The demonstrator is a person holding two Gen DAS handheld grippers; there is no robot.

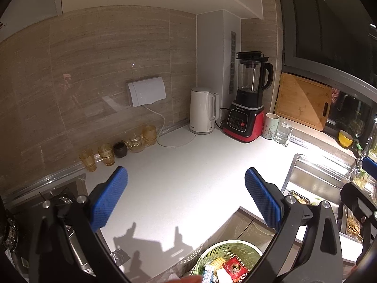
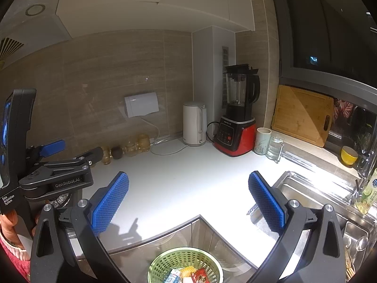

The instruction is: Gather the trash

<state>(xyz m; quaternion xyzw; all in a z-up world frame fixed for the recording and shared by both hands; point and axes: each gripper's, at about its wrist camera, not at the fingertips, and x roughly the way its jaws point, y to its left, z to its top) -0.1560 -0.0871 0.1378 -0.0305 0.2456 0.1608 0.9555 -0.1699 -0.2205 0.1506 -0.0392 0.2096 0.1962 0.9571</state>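
Holding both tools above the white countertop (image 1: 188,188), I record the left gripper (image 1: 186,198) with its blue pads (image 1: 264,200) spread wide and nothing between them; the right gripper (image 2: 188,200) is likewise spread and empty. Directly below and toward me from both tools sits the green perforated waste basket (image 2: 165,263), on the floor in front of the cabinet corner, its mouth facing up. Inside it I see collected trash: a red snack wrapper (image 1: 235,268), a blue-and-white carton (image 1: 208,273) and some yellowish scraps, lying flat in a jumble, so I can assign no clear long axis or heading to them. In the left view, a crumpled clear plastic piece (image 1: 120,257) lies at the counter's near edge, down and to the left of the left tool and close beside the stove; it has no distinct long axis. I judge it the likeliest remaining item, and the left gripper is the nearer one to it. Farther out stand amber glasses (image 1: 106,154), a white kettle (image 1: 202,110), a red-based blender (image 1: 247,99), a mug (image 1: 271,126), a cutting board (image 1: 304,101) and the sink (image 2: 306,195); none appear to be trash.
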